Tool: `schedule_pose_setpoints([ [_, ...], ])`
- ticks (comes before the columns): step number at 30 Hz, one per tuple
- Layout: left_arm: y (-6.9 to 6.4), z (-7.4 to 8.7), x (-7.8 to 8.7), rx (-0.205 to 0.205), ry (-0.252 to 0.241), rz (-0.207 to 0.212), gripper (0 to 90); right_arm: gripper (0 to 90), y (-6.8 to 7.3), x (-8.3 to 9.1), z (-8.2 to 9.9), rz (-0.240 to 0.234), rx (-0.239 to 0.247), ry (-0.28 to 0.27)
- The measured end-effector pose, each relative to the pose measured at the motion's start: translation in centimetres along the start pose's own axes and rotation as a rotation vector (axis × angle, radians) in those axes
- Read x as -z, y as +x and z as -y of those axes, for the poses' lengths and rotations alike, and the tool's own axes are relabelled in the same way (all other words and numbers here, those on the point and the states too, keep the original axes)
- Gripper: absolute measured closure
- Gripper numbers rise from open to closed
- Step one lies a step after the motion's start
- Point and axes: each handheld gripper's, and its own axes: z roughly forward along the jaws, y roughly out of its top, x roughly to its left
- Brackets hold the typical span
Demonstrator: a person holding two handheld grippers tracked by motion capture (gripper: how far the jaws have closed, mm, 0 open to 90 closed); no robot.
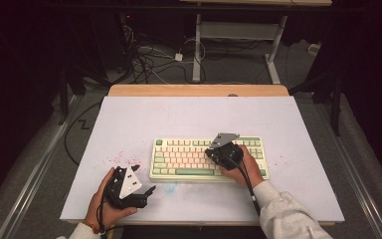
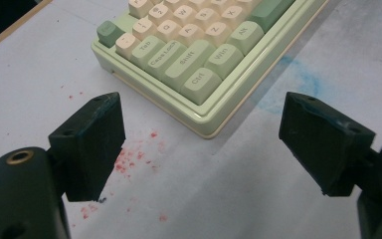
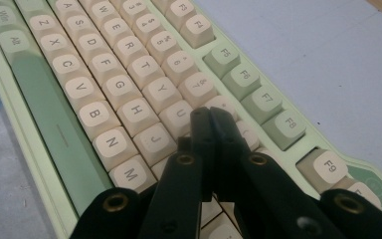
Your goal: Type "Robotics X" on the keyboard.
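Note:
A pale green keyboard [image 1: 206, 158] with cream and green keys lies in the middle of the white table. My right gripper [image 1: 218, 151] hovers over the right half of the keys, jaws shut with nothing between them. In the right gripper view the shut tips [image 3: 210, 118] sit just above the keyboard [image 3: 104, 89], over the keys beside U and J; whether they touch a key I cannot tell. My left gripper [image 1: 146, 180] rests near the front left of the table, held in a hand. Its jaws stand wide open [image 2: 204, 132] and empty, pointing at the keyboard's [image 2: 199, 55] near left corner.
The table top [image 1: 189, 117] has red speckles [image 1: 117, 159] left of the keyboard and a faint blue smudge [image 2: 298, 79] by its front edge. A wooden strip [image 1: 199, 90] runs along the far edge. Cables and a desk frame [image 1: 197, 45] lie on the floor beyond.

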Motion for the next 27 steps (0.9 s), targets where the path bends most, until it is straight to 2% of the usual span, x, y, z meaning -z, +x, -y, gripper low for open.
schedule_pose_setpoints([
  [8, -0.2, -0.2, -0.2, -0.011, 0.004, 0.007, 17.1, 90.0, 0.2, -0.3, -0.2, 0.015, 0.012, -0.004],
  [11, -0.2, -0.1, -0.2, -0.011, 0.008, 0.009, 17.1, 90.0, 0.3, -0.5, -0.2, 0.015, 0.042, 0.028],
  [13, -0.1, -0.1, -0.2, -0.008, 0.008, 0.005, 17.1, 90.0, 0.4, -0.4, -0.4, 0.013, 0.04, 0.043],
  [19, -0.1, 0.0, -0.1, -0.001, 0.003, 0.004, 17.5, 90.0, 0.4, 0.5, -0.5, 0.025, 0.013, -0.038],
  [27, -0.1, -0.1, -0.2, -0.01, 0.012, 0.009, 17.5, 90.0, 0.4, 1.4, -0.5, 0.02, -0.005, -0.079],
])
